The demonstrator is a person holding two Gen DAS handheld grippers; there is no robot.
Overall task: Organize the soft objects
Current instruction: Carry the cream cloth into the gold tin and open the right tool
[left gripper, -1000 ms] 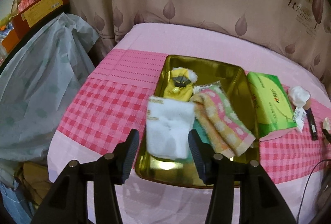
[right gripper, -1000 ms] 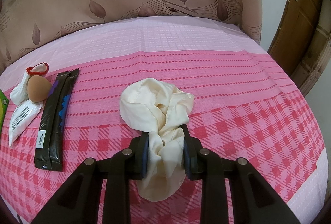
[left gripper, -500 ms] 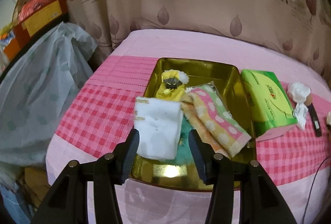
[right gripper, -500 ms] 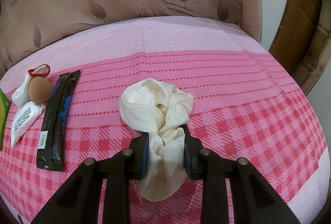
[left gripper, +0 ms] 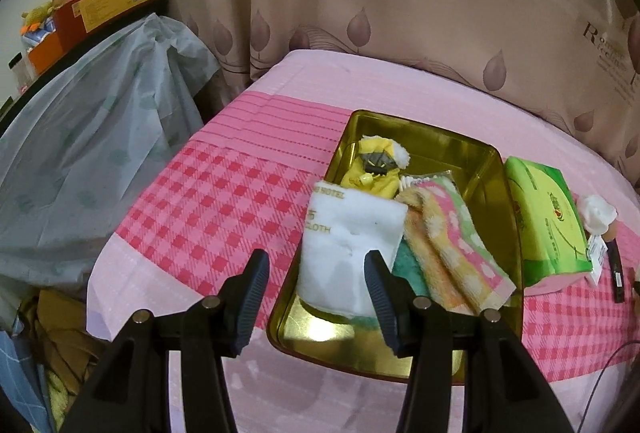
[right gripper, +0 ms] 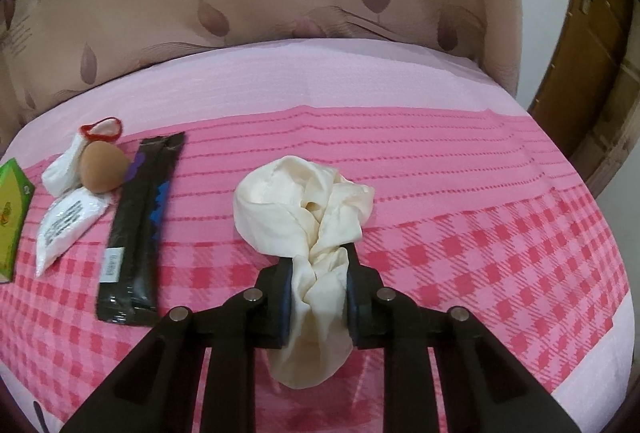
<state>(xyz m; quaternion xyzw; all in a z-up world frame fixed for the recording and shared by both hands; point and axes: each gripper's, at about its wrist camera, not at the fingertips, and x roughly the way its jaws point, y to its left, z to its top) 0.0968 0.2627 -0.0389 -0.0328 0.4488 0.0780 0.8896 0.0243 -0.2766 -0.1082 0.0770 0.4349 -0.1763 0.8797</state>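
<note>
In the left wrist view a gold metal tray (left gripper: 486, 169) on the pink checked table holds a white folded cloth (left gripper: 350, 245), a striped pastel towel (left gripper: 452, 245), a green cloth beneath them and a small yellow doll garment (left gripper: 374, 169). My left gripper (left gripper: 316, 289) is open and empty, near the tray's front left corner, in front of the white cloth. In the right wrist view my right gripper (right gripper: 318, 289) is shut on a cream crumpled cloth (right gripper: 300, 205), which hangs between the fingers over the table.
A green tissue box (left gripper: 544, 221) lies right of the tray. A black sachet (right gripper: 138, 229), a beige sponge (right gripper: 102, 169) and white packets (right gripper: 68, 225) lie left of the cream cloth. A plastic-covered pile (left gripper: 80, 161) stands left of the table. A curtain hangs behind.
The left gripper has drawn back and shifted left, away from the white cloth in the tray. The right gripper has lifted a little with the cream cloth still held.
</note>
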